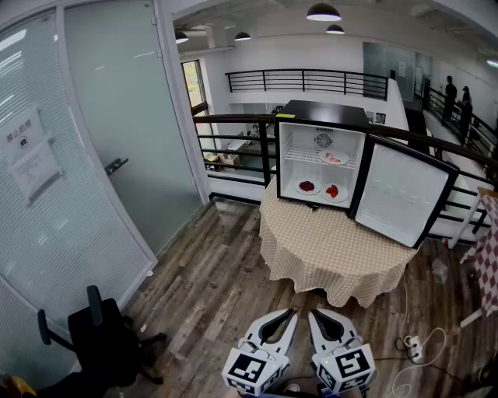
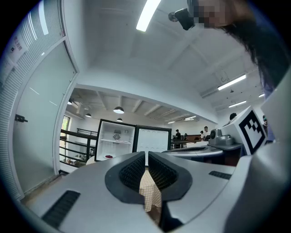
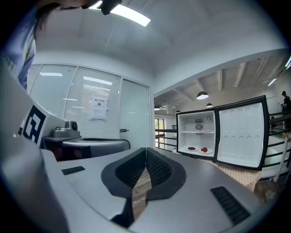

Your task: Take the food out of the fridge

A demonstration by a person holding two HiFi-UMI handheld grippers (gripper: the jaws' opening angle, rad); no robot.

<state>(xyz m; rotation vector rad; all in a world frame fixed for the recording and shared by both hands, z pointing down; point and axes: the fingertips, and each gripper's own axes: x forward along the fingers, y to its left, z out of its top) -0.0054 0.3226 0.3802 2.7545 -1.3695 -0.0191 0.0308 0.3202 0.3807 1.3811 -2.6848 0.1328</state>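
Nothing is out yet: three food plates (image 1: 308, 186) sit in the open fridge (image 1: 323, 113), with left tool (image 1: 292, 311) and right tool (image 1: 313, 313) clenched empty, well apart from it.

Bright, evenly lit interior, seen through strongly curved wide-angle lenses.

Light is given by pendant lamps (image 1: 323, 12) overhead and by daylight from a window (image 1: 191, 84). In the gripper views a ceiling strip (image 2: 148, 16) is burnt out to white glare. The inside of the fridge (image 1: 303, 167) is rendered almost pure white. Faint reflections are seen on the glass wall (image 1: 117, 109). Shadows are soft and weak, and the floor under the table (image 1: 334, 249) is darkened only a little. Straight lines are bowed toward the edges, and black vignetted corners are shown in both gripper views. The left gripper (image 2: 147, 154) and right gripper (image 3: 145, 150) are rendered slightly soft close to the lens, while distant parts are kept sharp.
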